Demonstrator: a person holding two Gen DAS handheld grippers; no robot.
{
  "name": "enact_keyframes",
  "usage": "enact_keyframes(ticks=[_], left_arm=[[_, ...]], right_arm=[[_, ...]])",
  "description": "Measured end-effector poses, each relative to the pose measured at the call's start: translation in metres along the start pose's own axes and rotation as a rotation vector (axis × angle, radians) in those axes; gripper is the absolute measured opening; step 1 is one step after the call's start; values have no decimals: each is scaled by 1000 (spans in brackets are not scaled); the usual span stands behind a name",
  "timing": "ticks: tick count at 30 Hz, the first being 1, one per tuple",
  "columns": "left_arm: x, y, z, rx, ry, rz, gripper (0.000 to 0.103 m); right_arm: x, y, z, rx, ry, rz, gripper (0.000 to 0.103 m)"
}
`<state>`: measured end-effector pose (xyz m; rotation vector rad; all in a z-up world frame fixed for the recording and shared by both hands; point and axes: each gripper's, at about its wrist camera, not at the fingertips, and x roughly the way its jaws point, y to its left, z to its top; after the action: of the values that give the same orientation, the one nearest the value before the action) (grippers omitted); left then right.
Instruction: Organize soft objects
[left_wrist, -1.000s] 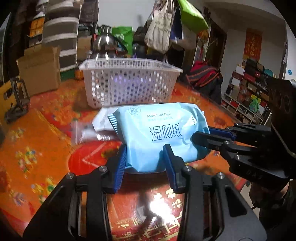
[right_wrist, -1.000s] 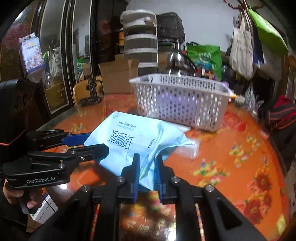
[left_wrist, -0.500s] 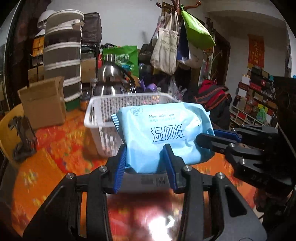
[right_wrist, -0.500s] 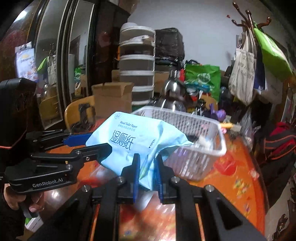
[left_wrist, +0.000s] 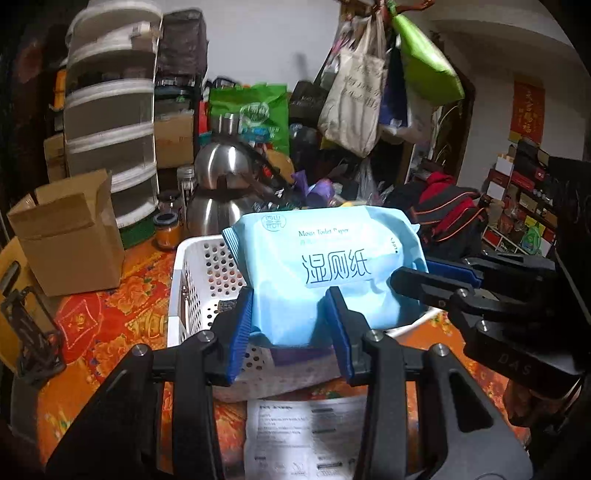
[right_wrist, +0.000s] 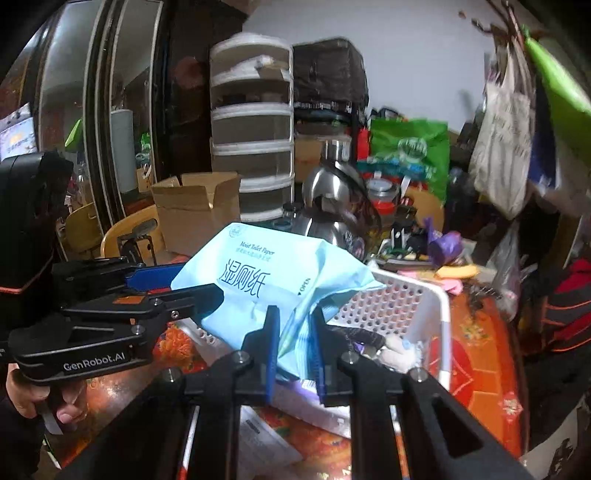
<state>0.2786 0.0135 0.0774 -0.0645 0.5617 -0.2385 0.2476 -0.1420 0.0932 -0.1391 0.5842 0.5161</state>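
A light blue pack of moist toilet paper hangs in the air over the white perforated basket. My left gripper is shut on the pack's near edge. My right gripper is shut on the pack's other end, which is crumpled between the blue pads. The basket also shows in the right wrist view, with soft items lying inside it under the pack. Each gripper shows in the other's view: the right one, the left one.
A printed paper sheet lies on the red and orange tablecloth in front of the basket. A steel kettle, a cardboard box, a drawer tower and hanging bags stand behind.
Both grippers have lifted the blue pack off the table and carried it forward, from in front of the basket to above its opening.
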Motion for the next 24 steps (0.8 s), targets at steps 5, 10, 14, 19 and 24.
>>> enact_keyframes(ticks=[5,10,14,19,24], left_arm=[[48,16,3,-31,68,8,37],[83,25,0,-65,105,17,37],[105,29,-4,-92,145,-11,37],[116,37,-8,-143,154,-5,41],[107,48,-7,-155,138,43,68]], right_arm=[[38,-14,0,13,43,3,14],[63,-30,-1,54,63,-19,14],[72,-36,-10,57,61,-37,14],[74,-42,-13,86,74,-114,15],[59,-43,-12,99,76,-128,36]])
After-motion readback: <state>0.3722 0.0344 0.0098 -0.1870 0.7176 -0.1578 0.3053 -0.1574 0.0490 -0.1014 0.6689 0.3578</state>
